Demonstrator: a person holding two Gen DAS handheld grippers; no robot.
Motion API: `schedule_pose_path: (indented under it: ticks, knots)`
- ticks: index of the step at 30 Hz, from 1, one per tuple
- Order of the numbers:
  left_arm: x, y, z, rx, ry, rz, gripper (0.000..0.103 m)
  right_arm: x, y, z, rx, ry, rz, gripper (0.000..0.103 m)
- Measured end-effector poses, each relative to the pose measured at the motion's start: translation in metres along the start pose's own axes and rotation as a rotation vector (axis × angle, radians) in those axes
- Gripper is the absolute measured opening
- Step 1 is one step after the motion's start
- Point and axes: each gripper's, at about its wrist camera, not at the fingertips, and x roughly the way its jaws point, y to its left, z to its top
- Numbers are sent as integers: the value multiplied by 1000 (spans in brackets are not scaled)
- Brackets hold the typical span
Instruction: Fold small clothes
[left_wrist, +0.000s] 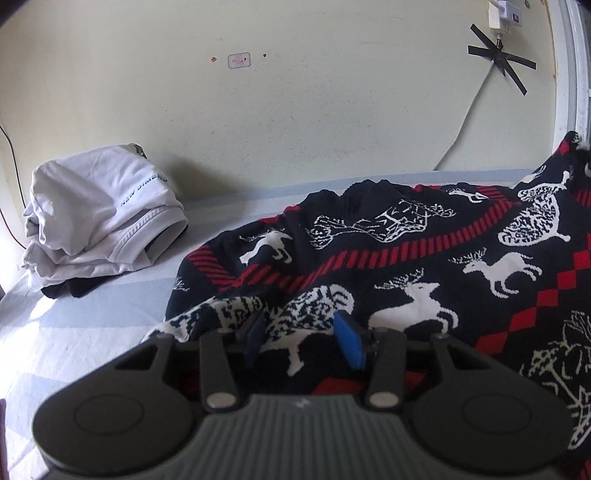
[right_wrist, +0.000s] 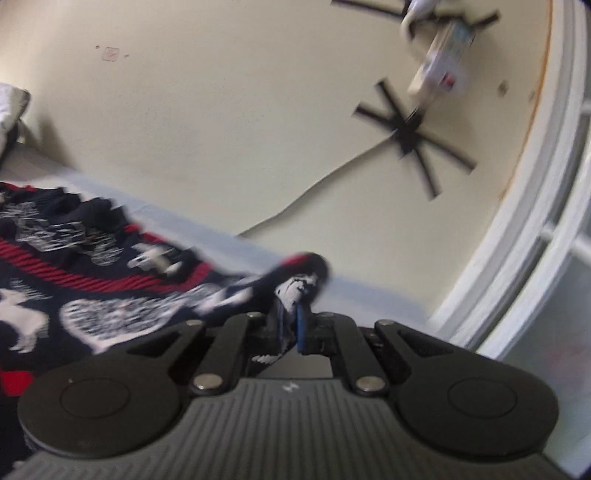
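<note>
Sweater (right_wrist: 92, 280) edge in right gripper (right_wrist: 290, 325)

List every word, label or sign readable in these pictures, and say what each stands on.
"NEW DIMENS", the rest hidden by a fold: dark blue print on the folded white cotton garment atop the pile.
Small pink-edged sticker on the cream wall: print too small to read.
White power strip taped to the wall: label blurred, unreadable.
Black, red and white reindeer-pattern knitted sweater: pictures only, no words.

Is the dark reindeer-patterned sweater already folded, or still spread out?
Mostly spread: the navy, red and white knitted reindeer sweater lies open across the pale bed sheet, one edge bunched, with its corner pinched in the right tool.
</note>
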Motion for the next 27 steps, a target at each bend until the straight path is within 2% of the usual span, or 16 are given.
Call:
schedule_pose_path:
  ticks: [3,5,6,7,8,10,14,17,19,22,25,27]
  knots:
    - [0,-1,0,4,-2,-6,46,4,-50,20,-128,-50,-223,12]
    - [-2,-2,-1,10,-21,-17,49,12,-72,23,-264,-53,-377,19]
    - [-3,-3,-2,16,-26,-10,49,17,-78,21,-320,-33,-425,28]
    - [-2,-4,-2,20,-26,-2,49,20,-88,16,-353,3,-438,40]
    - [-2,-4,-2,24,-22,0,49,21,-94,11,-356,37,-416,44]
    - [-1,-4,-2,21,-16,-4,51,21,-96,-5,-395,117,-358,45]
    - [-13,6,-6,13,-35,-45,54,17,-89,-55,-489,176,-387,45]
    - [-38,38,-10,-61,-83,-75,55,5,-100,-76,-407,248,-354,45]
    - [-46,69,-10,-164,-77,-35,59,-7,-111,-83,-341,279,-329,45]
    - [-45,112,-12,-292,-24,46,59,-38,-127,-71,-138,223,-201,45]
    - [-42,128,-19,-355,9,32,59,-63,-121,-45,35,107,-36,48]
    - [-43,124,-22,-341,9,21,59,-66,-106,-28,124,56,117,48]
